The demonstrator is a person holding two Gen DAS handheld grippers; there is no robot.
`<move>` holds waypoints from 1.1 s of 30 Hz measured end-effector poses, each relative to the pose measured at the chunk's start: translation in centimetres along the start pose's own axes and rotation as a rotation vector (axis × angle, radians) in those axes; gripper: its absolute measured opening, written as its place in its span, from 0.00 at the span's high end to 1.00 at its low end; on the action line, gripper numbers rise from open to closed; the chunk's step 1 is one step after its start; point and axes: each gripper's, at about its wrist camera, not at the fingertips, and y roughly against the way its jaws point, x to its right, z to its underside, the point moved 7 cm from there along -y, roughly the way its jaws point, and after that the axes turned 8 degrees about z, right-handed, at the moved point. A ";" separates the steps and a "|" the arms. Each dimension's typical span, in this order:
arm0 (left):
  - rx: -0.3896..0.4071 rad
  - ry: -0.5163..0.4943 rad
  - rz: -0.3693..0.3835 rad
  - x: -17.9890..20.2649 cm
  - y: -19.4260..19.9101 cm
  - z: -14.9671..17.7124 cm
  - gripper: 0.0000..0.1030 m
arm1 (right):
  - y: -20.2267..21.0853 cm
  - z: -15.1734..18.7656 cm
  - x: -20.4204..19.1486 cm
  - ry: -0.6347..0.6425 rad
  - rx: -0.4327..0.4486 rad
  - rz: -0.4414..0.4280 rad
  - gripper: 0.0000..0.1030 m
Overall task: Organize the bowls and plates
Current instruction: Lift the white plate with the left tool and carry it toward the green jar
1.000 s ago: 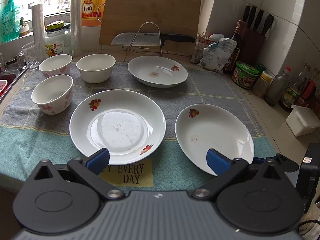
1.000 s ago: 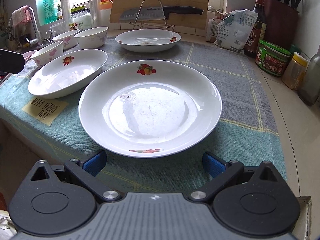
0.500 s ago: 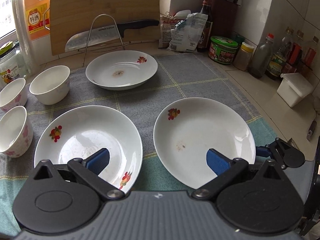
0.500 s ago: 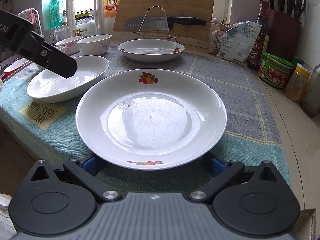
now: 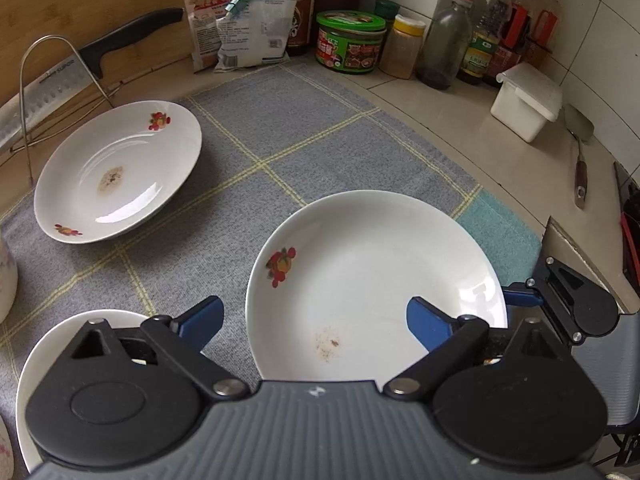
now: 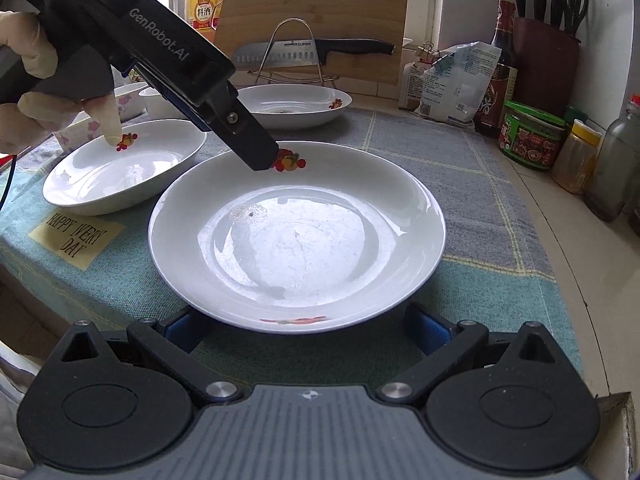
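Three white plates with fruit prints lie on the cloth. The nearest plate [image 6: 298, 236] sits right in front of my open right gripper [image 6: 308, 330], its near rim between the blue pads. My open left gripper [image 5: 314, 320] hovers over the same plate [image 5: 376, 280]; it shows in the right wrist view [image 6: 256, 152] above the plate's far rim. A second plate [image 6: 120, 164] lies to the left, a third plate [image 5: 116, 172] at the back. White bowls [image 6: 132, 98] stand behind the left gripper, partly hidden.
A knife on a wire rack [image 6: 296, 54] and a wooden board [image 6: 316, 8] stand at the back. Jars and bottles [image 5: 352, 42] line the right wall, with a white box [image 5: 528, 100] and a spatula [image 5: 580, 160]. The counter edge is just below my right gripper.
My left gripper swung right from the left plate and now hovers over the near right plate. My right gripper moved forward until its pads flank that plate's near rim.
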 end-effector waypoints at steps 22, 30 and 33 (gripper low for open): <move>-0.247 -0.126 0.241 -1.2 -3.7 -2.0 0.23 | -0.1 -0.4 -0.2 -0.010 -0.059 0.038 0.00; -0.291 -0.123 0.252 -1.2 -4.4 -2.4 0.23 | -0.4 -0.5 -0.1 0.012 -0.048 -0.019 0.00; -0.299 -0.126 0.253 -1.1 -4.7 -2.5 0.23 | -0.4 -0.6 -0.1 0.017 -0.047 -0.027 0.00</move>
